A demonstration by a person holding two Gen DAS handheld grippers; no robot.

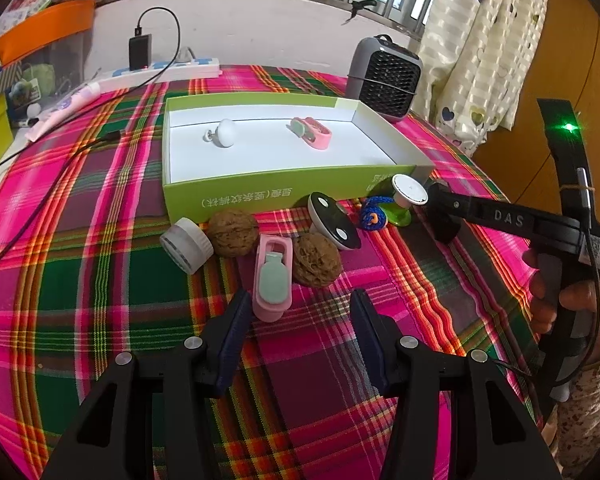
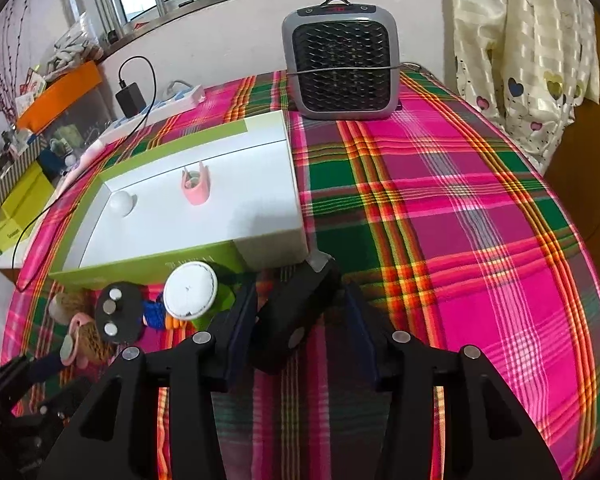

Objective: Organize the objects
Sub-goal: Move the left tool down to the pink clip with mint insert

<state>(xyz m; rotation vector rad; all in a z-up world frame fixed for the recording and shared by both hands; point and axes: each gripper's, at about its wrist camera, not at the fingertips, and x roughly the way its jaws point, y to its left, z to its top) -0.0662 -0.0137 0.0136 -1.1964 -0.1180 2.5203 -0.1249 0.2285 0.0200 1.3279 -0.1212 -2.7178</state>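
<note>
Only the left wrist view shows both walnuts [image 1: 233, 233] before the green box [image 1: 260, 196]; left gripper [image 1: 300, 312] gapes empty; right gripper [image 2: 300, 312] straddles a black block [image 2: 296, 316], spread wide

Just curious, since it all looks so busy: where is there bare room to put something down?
Inside the green box, the white floor is bare in front of the white knob and pink clip. The cloth right of the box, before the heater, is open. Along the box's front wall, walnuts and caps crowd together.
</note>
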